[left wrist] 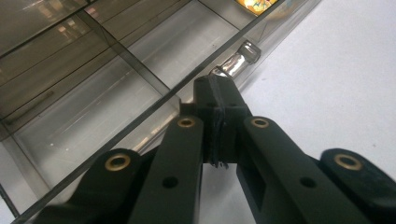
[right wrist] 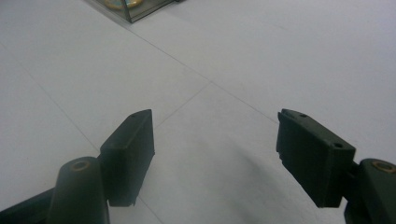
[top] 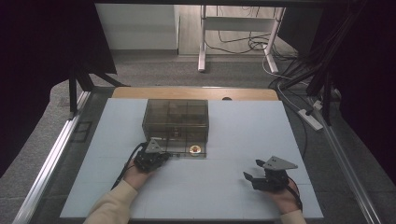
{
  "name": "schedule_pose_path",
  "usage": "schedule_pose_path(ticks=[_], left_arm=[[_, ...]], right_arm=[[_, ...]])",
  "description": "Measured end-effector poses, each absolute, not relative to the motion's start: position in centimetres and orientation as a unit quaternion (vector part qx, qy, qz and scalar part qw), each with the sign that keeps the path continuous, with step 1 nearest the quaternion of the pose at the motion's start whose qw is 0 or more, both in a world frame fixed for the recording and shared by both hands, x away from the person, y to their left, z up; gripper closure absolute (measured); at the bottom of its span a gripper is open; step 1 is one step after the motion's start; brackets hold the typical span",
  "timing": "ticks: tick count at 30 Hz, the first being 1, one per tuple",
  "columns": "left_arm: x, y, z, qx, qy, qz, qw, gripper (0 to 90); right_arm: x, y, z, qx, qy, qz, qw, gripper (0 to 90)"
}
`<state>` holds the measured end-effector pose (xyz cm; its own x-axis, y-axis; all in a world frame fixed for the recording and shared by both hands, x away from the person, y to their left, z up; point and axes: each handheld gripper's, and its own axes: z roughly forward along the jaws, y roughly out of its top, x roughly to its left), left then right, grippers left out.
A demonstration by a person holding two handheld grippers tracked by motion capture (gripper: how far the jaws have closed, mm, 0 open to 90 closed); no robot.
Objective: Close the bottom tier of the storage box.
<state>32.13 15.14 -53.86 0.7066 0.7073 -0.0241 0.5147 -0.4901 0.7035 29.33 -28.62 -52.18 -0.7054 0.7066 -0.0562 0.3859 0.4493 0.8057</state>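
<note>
A smoky clear plastic box (top: 175,116) stands at the middle of the white table. Its bottom drawer (top: 187,150) is pulled out toward me, and a round gold object (top: 195,149) lies in it. My left gripper (top: 158,156) is at the drawer's front left. In the left gripper view its jaws (left wrist: 217,91) are pressed together, tips against the drawer's front wall (left wrist: 140,112) next to a small metal handle (left wrist: 240,58). I cannot tell if anything thin is pinched. My right gripper (top: 252,179) rests open at the right front, nothing between its pads (right wrist: 215,140).
The drawer has several divided compartments (left wrist: 93,107). One corner of it, with the gold object (right wrist: 122,3), shows far off in the right gripper view. White table surface (top: 233,135) spreads around the box. Cables and a stand's legs (top: 201,46) lie on the floor behind.
</note>
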Motion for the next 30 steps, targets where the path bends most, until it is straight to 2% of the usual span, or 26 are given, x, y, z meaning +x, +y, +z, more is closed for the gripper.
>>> schedule_pose_path(ticks=[30], left_arm=[[33.4,15.3,-53.9,0.849,0.367,0.130,0.359,88.8]], right_arm=[[29.4,-28.5,-52.3,0.330,0.830,0.404,0.196,27.6]])
